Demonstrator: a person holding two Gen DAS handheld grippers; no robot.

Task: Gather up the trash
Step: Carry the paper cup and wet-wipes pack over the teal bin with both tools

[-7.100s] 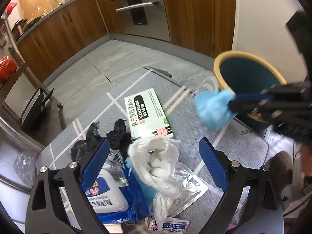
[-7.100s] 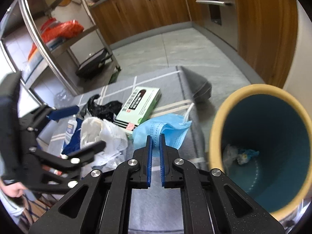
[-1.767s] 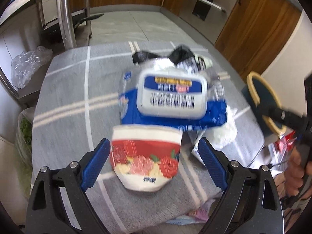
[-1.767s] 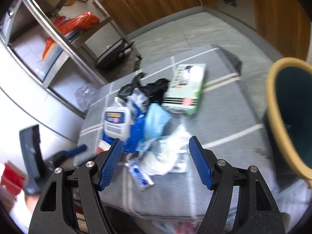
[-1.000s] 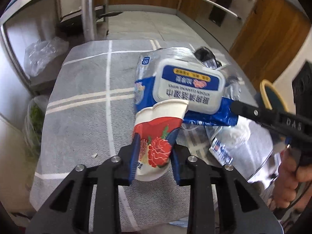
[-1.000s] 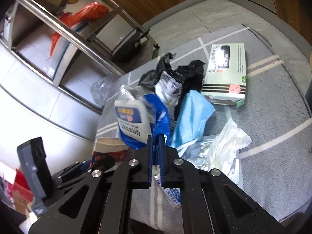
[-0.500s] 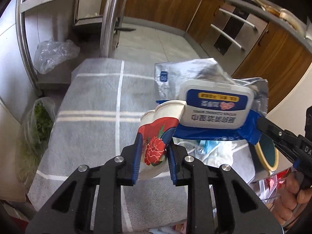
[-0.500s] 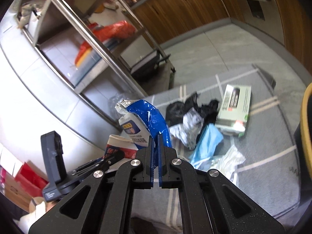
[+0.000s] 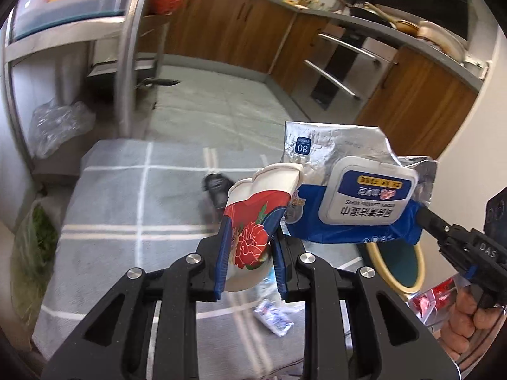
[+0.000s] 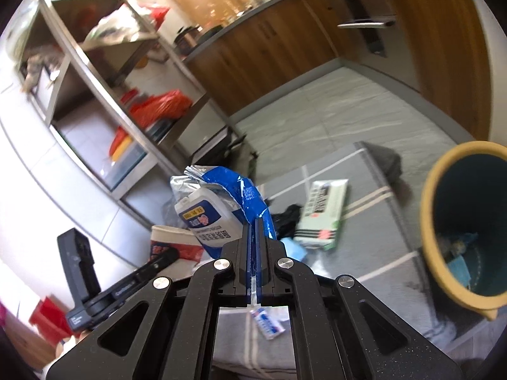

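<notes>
My left gripper [image 9: 250,253] is shut on a squashed paper cup [image 9: 253,221] with a red flower print, held above the grey table [image 9: 126,209]. My right gripper [image 10: 256,237] is shut on a blue wet-wipes pack [image 10: 218,209] with a white lid, also lifted; the pack shows beside the cup in the left wrist view [image 9: 358,196]. The yellow-rimmed teal trash bin [image 10: 465,218] stands at the table's right end, with some trash inside, and shows below the pack in the left wrist view [image 9: 396,266].
On the table lie a green-and-white box [image 10: 323,215], a black plastic bag [image 10: 288,217], a blue mask [image 10: 294,250] and a small sachet [image 10: 267,323]. A metal shelf rack [image 10: 133,95] stands behind the table. Wooden kitchen cabinets [image 9: 240,28] line the far wall.
Both grippers have risen higher above the table with the cup and the wipes pack in them. The bin has come into the right wrist view at the right.
</notes>
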